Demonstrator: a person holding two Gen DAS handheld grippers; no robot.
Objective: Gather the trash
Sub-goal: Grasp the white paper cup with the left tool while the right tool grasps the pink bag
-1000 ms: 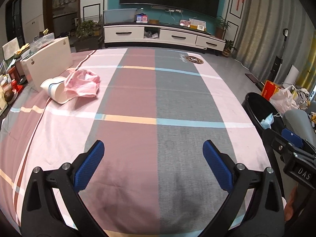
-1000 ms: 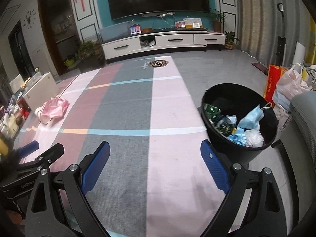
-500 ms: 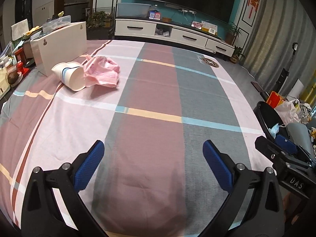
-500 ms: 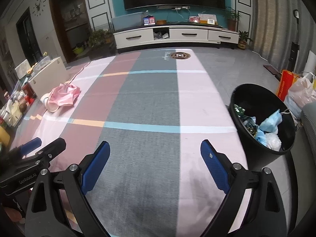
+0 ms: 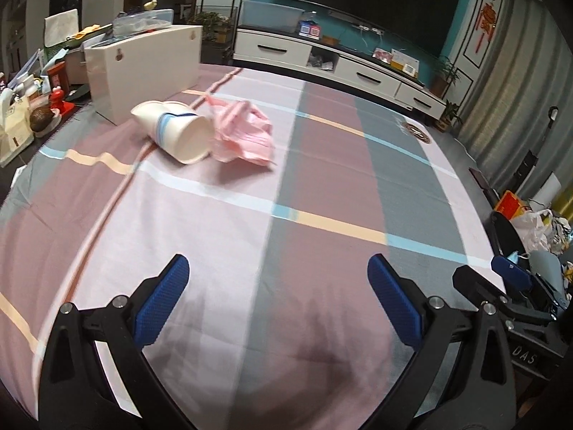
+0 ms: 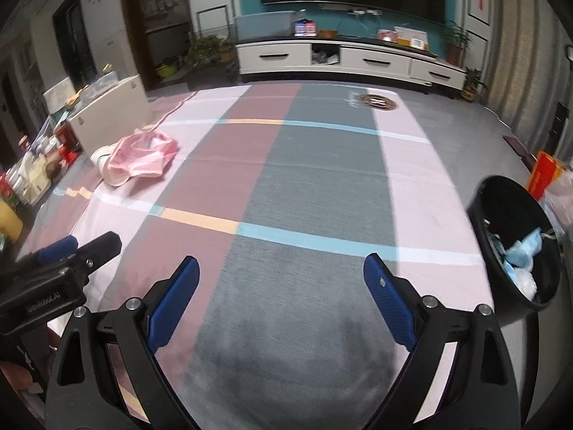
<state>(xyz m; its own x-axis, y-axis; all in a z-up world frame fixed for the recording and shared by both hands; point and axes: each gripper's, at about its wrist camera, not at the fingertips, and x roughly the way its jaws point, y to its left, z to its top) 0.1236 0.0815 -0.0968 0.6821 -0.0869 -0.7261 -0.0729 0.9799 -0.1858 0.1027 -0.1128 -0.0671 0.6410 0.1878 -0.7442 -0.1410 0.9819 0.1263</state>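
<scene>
A white paper cup (image 5: 177, 130) with a blue band lies on its side on the checked tablecloth (image 5: 286, 186), mouth toward me, touching a crumpled pink plastic bag (image 5: 243, 136). Both sit far left in the right wrist view, the pink bag (image 6: 143, 159) hiding most of the cup (image 6: 107, 173). My left gripper (image 5: 277, 302) hovers open over the near cloth, well short of them. My right gripper (image 6: 281, 302) is open too, nothing between its fingers. A black trash bin (image 6: 515, 247) holding blue masks and wrappers stands off the table's right edge.
A white box (image 5: 143, 68) stands behind the cup, with bottles and clutter (image 5: 25, 107) at the left edge. Bags (image 5: 537, 222) lie on the floor near the bin. A TV cabinet (image 6: 343, 62) lines the far wall.
Both grippers have swung left and forward. The cup and pink bag now appear larger and nearer in the left wrist view; the bin has slid to the right edge of the right wrist view.
</scene>
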